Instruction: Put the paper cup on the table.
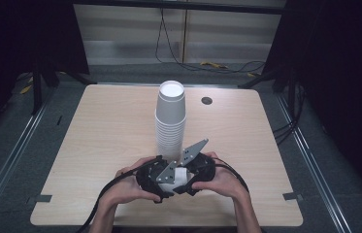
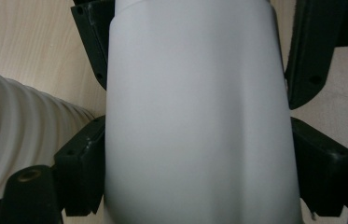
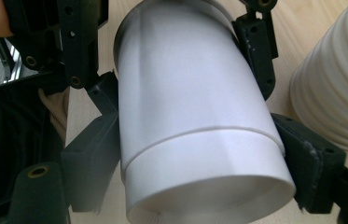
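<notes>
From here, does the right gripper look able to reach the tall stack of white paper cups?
Probably not yet: the right gripper is shut on a white paper cup also held by the left gripper. The stack stands just beyond, unobstructed.

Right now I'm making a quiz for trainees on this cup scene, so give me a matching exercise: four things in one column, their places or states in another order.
Things:
1. cup stack
2. white cup
3. round hole
4. table

Places or states:
A. light wood, bearing everything
B. clamped by both grippers
C. standing upside down at the table's middle
D. dark, right of the stack's top, near the far edge

Pairs: 1-C, 2-B, 3-D, 4-A
</notes>
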Motion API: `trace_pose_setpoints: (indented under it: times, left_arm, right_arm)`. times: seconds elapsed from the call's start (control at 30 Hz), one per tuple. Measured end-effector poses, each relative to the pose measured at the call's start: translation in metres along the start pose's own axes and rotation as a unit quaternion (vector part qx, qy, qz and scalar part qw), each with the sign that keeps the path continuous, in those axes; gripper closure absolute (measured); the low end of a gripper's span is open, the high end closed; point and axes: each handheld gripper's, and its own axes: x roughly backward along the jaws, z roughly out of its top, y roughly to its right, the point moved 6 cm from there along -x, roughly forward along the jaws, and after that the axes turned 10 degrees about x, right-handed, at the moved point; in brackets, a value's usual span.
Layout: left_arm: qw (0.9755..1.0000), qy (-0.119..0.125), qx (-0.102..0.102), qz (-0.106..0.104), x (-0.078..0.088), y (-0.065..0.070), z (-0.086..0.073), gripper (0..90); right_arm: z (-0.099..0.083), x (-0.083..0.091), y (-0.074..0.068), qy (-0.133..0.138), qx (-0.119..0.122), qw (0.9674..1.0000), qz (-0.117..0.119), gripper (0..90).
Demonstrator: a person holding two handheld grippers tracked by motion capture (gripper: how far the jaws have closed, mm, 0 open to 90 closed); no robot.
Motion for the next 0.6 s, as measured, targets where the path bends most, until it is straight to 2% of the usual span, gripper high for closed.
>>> trace_pose_setpoints:
  times: [0.07,0.1,0.13,0.17,0.2,0.3,0.4,0.47,0.5,0.6]
  left_arm:
    - [1.0,0.001,-0.006,0.0,0.0004,-0.0008,0.0005,17.6]
    - [0.9992,0.027,0.029,-0.005,-0.0029,0.0039,0.0023,17.6]
    - [0.9983,0.036,0.046,-0.008,-0.004,0.0064,0.0033,17.6]
    - [0.9998,0.011,0.012,-0.007,-0.0009,0.002,0.0017,17.6]
    - [0.9999,0.009,0.008,-0.006,-0.0007,0.0016,0.0017,17.6]
    - [1.0,0.008,0.005,-0.003,-0.0004,0.0004,0.0017,17.6]
    - [0.9998,0.018,0.012,-0.003,0.0004,0.0008,0.0012,17.6]
    - [0.9998,0.018,0.008,-0.003,0.0025,-0.0005,0.0001,17.6]
    - [0.9996,0.024,0.012,-0.003,0.0029,-0.0002,0.0,17.4]
    - [0.9984,0.049,0.022,-0.014,0.004,-0.0003,-0.0016,16.1]
  right_arm:
    - [-0.0002,-0.0002,-0.0001,-0.001,-0.001,1.0,-0.001,20.8]
    - [-0.0007,0.0,0.0001,-0.003,0.0,1.0,0.0,20.8]
    - [-0.0009,0.0003,-0.0001,-0.003,-0.003,1.0,0.0,20.7]
    - [-0.0009,0.0,0.0005,0.0,0.001,1.0,0.0,20.6]
    - [-0.0012,0.0,0.0007,-0.001,0.002,1.0,0.001,20.6]
    - [-0.0015,0.0003,0.0006,-0.007,0.0,1.0,0.002,20.6]
    - [0.0006,0.001,0.0009,-0.009,0.003,1.0,0.001,21.1]
    - [0.0018,0.0014,0.0009,-0.008,0.002,1.0,0.0,21.5]
    - [0.0029,0.0012,0.0016,-0.003,0.008,1.0,0.0,21.8]
    - [0.0039,0.0031,0.0007,0.001,0.003,1.0,-0.001,22.2]
